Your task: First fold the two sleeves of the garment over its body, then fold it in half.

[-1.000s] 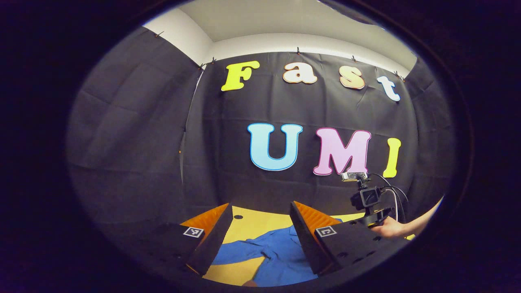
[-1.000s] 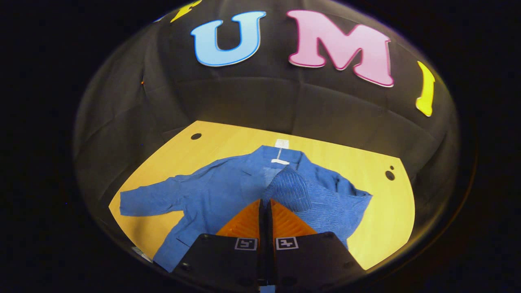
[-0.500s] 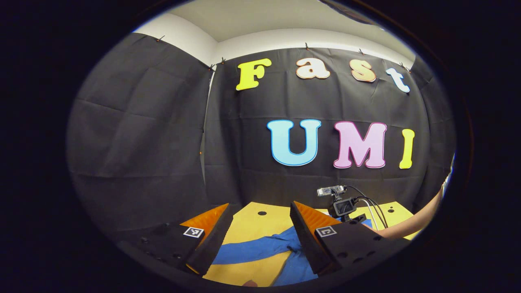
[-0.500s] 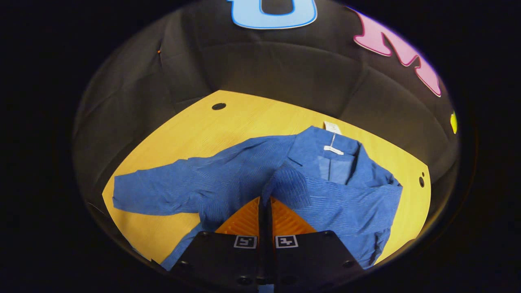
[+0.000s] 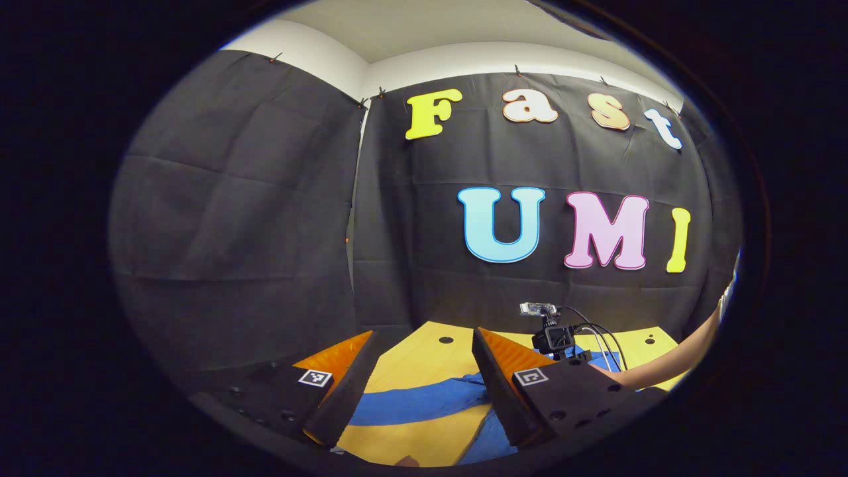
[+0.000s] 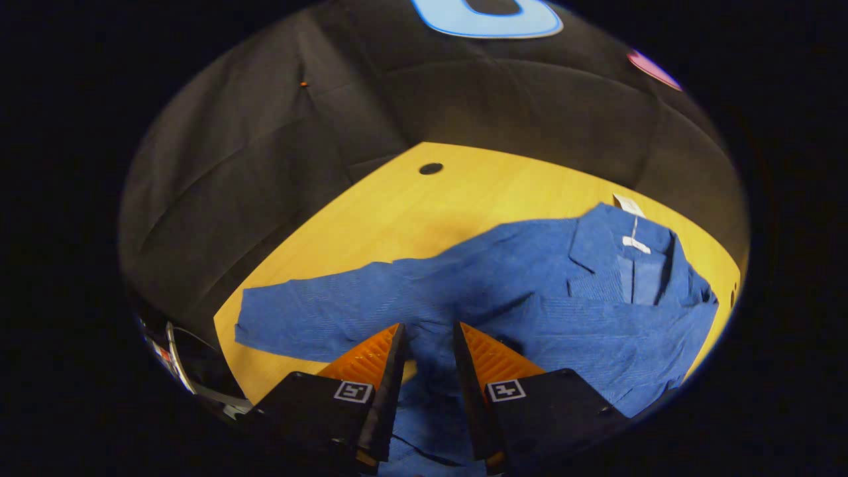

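The blue garment [image 6: 530, 298] lies on the yellow table [image 6: 411, 205], one sleeve [image 6: 298, 315] stretched out. The right gripper [image 6: 427, 331] hangs over it, fingers parted and apparently gripping nothing. The left gripper [image 5: 424, 341] hovers above the table with its fingers spread wide

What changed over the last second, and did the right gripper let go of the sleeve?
Yes: the right gripper laid the right sleeve across the shirt's body, then its jaws parted, releasing it. The left gripper stayed open above the table; the left sleeve remains spread out.

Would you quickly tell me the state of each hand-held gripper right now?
Left hand-held gripper: open, holding nothing.
Right hand-held gripper: open above the blue garment.
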`<state>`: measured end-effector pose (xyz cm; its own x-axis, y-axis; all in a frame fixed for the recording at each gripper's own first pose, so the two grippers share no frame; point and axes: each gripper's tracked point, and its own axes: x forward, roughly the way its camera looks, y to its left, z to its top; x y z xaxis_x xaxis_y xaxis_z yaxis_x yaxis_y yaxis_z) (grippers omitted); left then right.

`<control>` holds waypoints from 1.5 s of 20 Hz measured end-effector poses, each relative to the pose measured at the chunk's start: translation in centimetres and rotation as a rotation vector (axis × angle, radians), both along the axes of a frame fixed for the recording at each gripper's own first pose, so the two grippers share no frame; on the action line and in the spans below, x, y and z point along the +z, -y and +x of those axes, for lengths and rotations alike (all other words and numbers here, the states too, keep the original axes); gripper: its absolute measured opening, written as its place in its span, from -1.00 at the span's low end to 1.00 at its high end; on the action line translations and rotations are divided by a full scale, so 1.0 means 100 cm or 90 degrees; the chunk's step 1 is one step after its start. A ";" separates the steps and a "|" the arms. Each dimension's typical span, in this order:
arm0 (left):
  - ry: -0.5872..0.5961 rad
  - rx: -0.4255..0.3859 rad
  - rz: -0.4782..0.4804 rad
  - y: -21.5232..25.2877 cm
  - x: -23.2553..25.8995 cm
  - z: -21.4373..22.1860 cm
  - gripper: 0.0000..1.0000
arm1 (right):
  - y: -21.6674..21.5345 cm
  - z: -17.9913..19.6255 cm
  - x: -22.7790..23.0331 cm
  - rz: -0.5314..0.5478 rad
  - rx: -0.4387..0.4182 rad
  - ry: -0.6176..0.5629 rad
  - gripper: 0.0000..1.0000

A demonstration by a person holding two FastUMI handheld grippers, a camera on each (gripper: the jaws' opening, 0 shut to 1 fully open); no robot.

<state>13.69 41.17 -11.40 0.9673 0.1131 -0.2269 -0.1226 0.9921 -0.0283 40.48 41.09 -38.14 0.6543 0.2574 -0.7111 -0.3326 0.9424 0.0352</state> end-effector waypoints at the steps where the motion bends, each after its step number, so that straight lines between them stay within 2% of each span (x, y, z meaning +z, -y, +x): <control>1: 0.002 -0.003 0.002 -0.001 -0.002 0.004 0.64 | -0.002 -0.003 0.007 0.000 0.012 0.013 -0.04; 2: 0.003 -0.008 0.006 -0.002 -0.004 0.008 0.64 | -0.003 -0.007 0.018 -0.001 0.015 0.027 -0.12; 3: 0.004 -0.011 0.009 -0.004 -0.008 0.013 0.63 | 0.001 -0.007 0.030 -0.007 0.010 0.046 -0.10; 4: 0.005 -0.015 0.009 -0.005 -0.011 0.018 0.64 | 0.005 -0.007 0.042 -0.008 0.005 0.070 0.05; 5: 0.005 -0.016 0.009 -0.007 -0.014 0.022 0.64 | 0.007 -0.004 0.055 -0.004 0.000 0.091 -0.03; 8: 0.005 -0.015 0.011 -0.014 -0.020 0.034 0.64 | 0.019 -0.003 0.084 -0.003 -0.017 0.137 0.98; 12: 0.020 -0.008 0.020 -0.029 -0.021 0.045 0.64 | 0.035 -0.006 0.130 -0.025 -0.043 0.224 0.97; 15: 0.021 0.029 0.046 -0.055 -0.030 0.056 0.64 | 0.046 -0.014 0.181 -0.026 -0.068 0.314 0.97; 18: 0.018 0.019 0.052 -0.063 -0.043 0.069 0.65 | 0.073 -0.032 0.222 -0.016 -0.117 0.383 0.99; 21: -0.002 0.007 0.045 -0.073 -0.074 0.081 0.65 | 0.109 -0.050 0.259 -0.017 -0.165 0.434 0.99; 25: -0.041 0.008 0.007 -0.086 -0.124 0.100 0.65 | 0.143 -0.075 0.302 -0.001 -0.226 0.489 0.99; 30: -0.118 0.021 0.030 -0.107 -0.201 0.117 0.65 | 0.171 -0.107 0.345 -0.032 -0.261 0.563 0.97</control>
<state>25.34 51.92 -31.53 0.9053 0.1591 -0.3939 -0.1542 0.9871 0.0442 29.76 23.99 -3.68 0.9891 -0.1264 0.0757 0.1345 0.9845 -0.1129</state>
